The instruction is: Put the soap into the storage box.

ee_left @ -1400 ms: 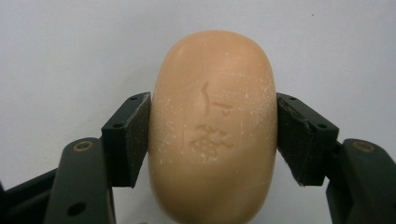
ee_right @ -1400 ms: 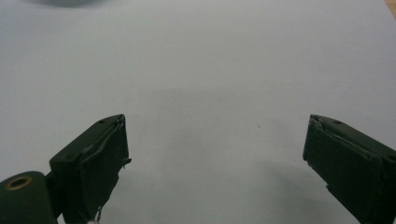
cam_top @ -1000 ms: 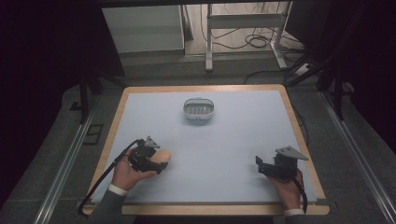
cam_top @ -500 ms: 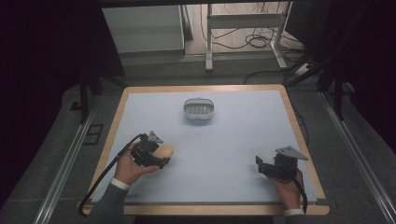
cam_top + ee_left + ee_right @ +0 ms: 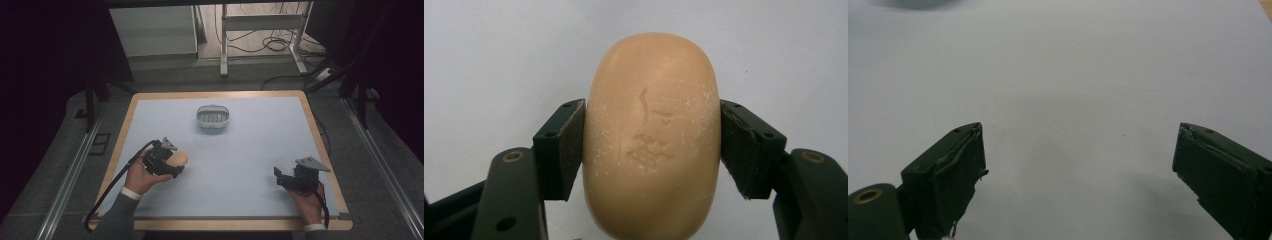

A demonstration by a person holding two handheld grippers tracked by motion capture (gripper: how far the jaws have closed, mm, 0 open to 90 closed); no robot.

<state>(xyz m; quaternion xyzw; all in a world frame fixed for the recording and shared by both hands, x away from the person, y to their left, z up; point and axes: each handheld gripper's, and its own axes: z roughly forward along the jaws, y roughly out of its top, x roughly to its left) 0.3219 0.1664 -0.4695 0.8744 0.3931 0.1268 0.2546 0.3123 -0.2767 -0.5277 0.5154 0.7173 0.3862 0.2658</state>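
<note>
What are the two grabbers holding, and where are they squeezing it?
The left gripper holds an orange soap bar, its jaws pressing the bar's two long sides around the middle. The right gripper holds nothing; its jaws stand open.

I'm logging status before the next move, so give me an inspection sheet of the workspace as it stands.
Surface: pale blue mat on a wood-edged table; bare between the items.
Job's things: tan oval soap bar with a stamped mark; small grey slotted dish at the far middle, empty as far as I can tell.
Clutter: nothing seen.
Grippers: left gripper shut on the soap bar, pads on both its sides; right gripper open, nothing between its jaws, near the right front corner.
Cables: black cable trailing off the left gripper over the table's front-left edge.
Surroundings: dark floor, metal frame legs and loose cords beyond the table.
</note>
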